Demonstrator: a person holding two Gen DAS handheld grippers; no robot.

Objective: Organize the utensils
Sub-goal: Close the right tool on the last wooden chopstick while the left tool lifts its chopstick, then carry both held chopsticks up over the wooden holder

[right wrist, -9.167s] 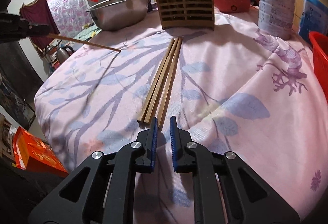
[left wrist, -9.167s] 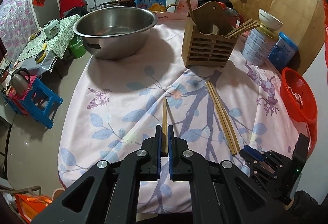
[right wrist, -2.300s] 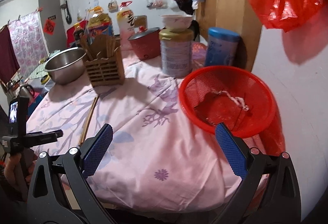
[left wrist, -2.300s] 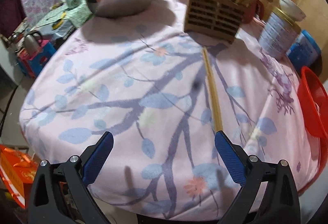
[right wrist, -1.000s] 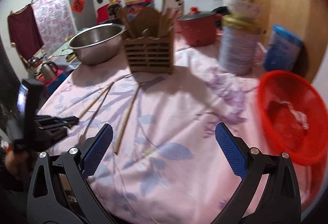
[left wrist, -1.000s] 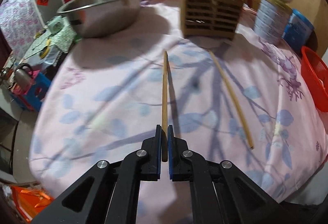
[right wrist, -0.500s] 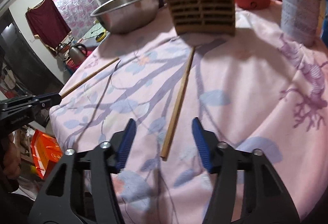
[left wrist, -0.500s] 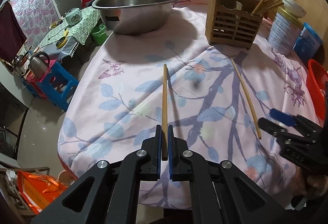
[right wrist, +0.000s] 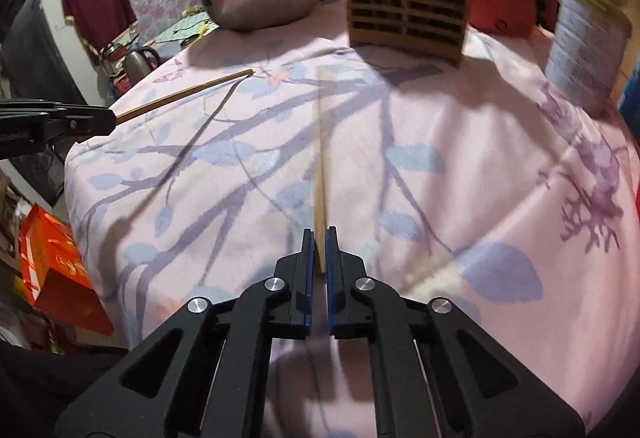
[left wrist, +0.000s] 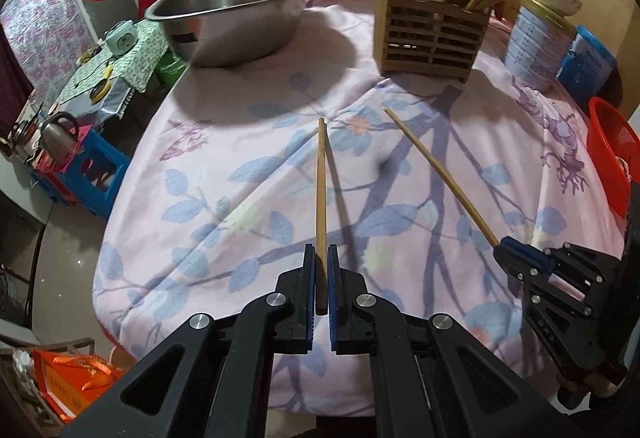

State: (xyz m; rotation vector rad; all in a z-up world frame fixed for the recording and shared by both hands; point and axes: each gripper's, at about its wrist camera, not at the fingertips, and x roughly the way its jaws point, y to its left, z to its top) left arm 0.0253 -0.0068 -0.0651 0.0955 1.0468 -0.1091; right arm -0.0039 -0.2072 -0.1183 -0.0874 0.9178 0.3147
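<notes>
My left gripper [left wrist: 319, 258] is shut on a wooden chopstick [left wrist: 321, 189] and holds it above the pink floral cloth, pointing at the wooden utensil holder [left wrist: 432, 37]. My right gripper [right wrist: 318, 242] is shut on a second chopstick [right wrist: 320, 157], also pointing at the holder [right wrist: 406, 9]. In the left wrist view the right gripper [left wrist: 504, 244] shows at the right with its chopstick [left wrist: 436, 169]. In the right wrist view the left gripper [right wrist: 108, 119] shows at the left with its chopstick [right wrist: 188, 91]. The holder has several chopsticks in it.
A steel bowl [left wrist: 232, 17] stands at the back left. A tin can [left wrist: 538, 41] and a blue tub [left wrist: 588, 61] stand right of the holder. A red basket [left wrist: 612, 157] sits at the table's right edge. A red pot [right wrist: 504, 5] is behind the holder.
My right gripper has closed on the chopstick that lay on the cloth and lifted it. My left gripper still holds its chopstick, now a little nearer the holder.
</notes>
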